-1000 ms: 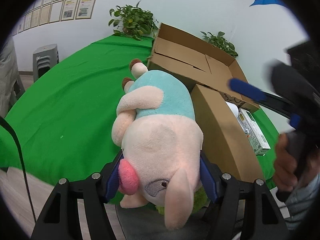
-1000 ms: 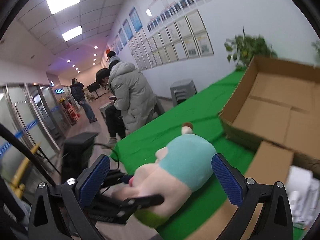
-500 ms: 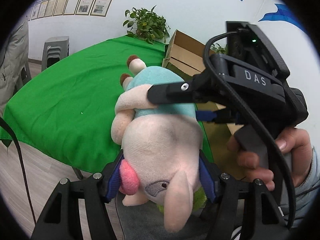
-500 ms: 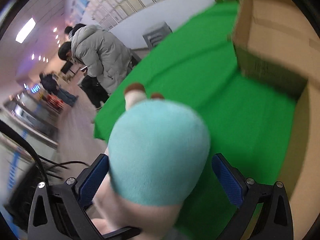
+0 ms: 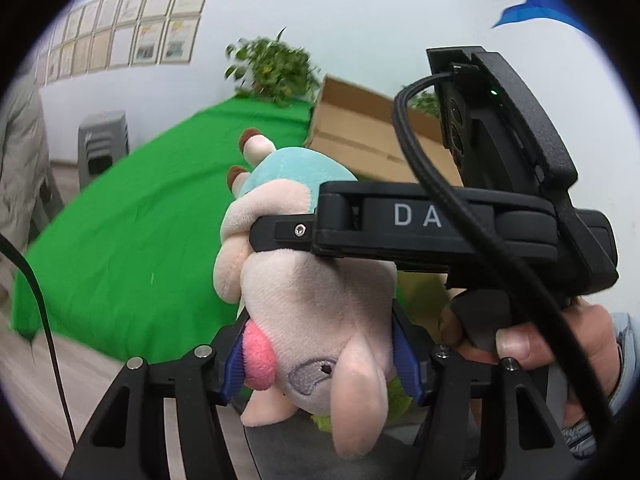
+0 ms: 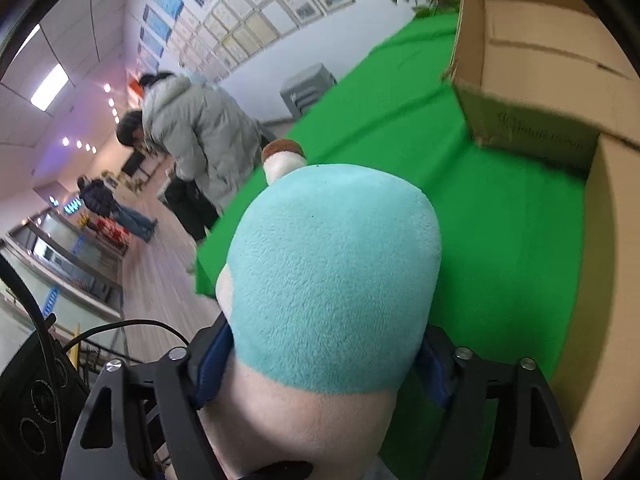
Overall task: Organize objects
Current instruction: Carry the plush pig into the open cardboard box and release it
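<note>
A plush pig (image 5: 320, 304) with a teal shirt hangs head-down over the edge of the green-covered table (image 5: 140, 232). My left gripper (image 5: 320, 360) is shut on its pink head, and its jaws are still closing, the blue pads pressed into both cheeks. In the right wrist view the pig's teal body (image 6: 336, 272) fills the span of my right gripper (image 6: 324, 364). Those jaws are also closing, with the pads against both sides of the body. In the left wrist view one of the right gripper's fingers (image 5: 280, 234) lies across the pig's middle, and a hand (image 5: 560, 344) holds the handle.
An open cardboard box (image 6: 540, 60) stands on the green cloth (image 6: 500, 220) beyond the pig, one flap (image 6: 608, 280) hanging toward me at the right. Potted plants (image 5: 276, 68) line the wall. A grey stool (image 5: 102, 144) and a person in a grey coat (image 6: 200, 132) are left of the table.
My right gripper swung in from the right and came down over the pig's body, and its wide jaws narrowed onto the teal shirt. The left gripper kept its hold on the head.
</note>
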A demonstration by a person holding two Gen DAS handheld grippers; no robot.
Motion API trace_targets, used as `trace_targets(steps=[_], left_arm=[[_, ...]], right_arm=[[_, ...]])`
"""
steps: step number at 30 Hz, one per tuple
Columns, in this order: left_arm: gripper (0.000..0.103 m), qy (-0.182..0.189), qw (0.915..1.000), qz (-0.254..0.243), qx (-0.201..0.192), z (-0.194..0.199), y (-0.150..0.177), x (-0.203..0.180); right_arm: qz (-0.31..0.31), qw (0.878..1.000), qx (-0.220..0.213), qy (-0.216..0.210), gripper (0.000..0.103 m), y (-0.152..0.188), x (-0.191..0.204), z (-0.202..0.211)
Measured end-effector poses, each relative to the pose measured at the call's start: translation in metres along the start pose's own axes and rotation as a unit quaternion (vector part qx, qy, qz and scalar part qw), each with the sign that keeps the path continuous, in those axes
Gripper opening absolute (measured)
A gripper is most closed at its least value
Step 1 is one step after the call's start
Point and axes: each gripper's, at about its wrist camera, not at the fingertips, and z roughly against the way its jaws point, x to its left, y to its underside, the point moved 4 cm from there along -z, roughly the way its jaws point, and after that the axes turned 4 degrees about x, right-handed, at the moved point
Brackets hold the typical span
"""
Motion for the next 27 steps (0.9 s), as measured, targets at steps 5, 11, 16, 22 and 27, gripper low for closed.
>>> trace_targets(steps=[5,11,16,22,27], left_arm=[[0.060,0.012,0.9947,-0.072,-0.072,0.009,-0.070,-0.035],[0.060,0.052,0.9728,-0.145,-0.173,0.017,-0.179,-0.087],[0.060,0.082,0.9674,-0.165,-0.173,-0.008,-0.231,-0.107],[0.060,0.090,0.9748,-0.155,-0.133,-0.041,-0.235,-0.104],[0.060,0.091,0.9844,-0.126,-0.083,-0.079,-0.228,-0.087]], right_arm=[[0.028,0.995,-0.096,0.008,0.070,-0.048,0.007,0.078],[0.084,0.969,-0.224,0.063,0.070,-0.140,0.022,0.201],[0.078,0.959,-0.256,0.097,0.069,-0.183,-0.002,0.266],[0.055,0.965,-0.234,0.107,0.069,-0.217,-0.048,0.270],[0.032,0.977,-0.186,0.101,0.069,-0.247,-0.097,0.202]])
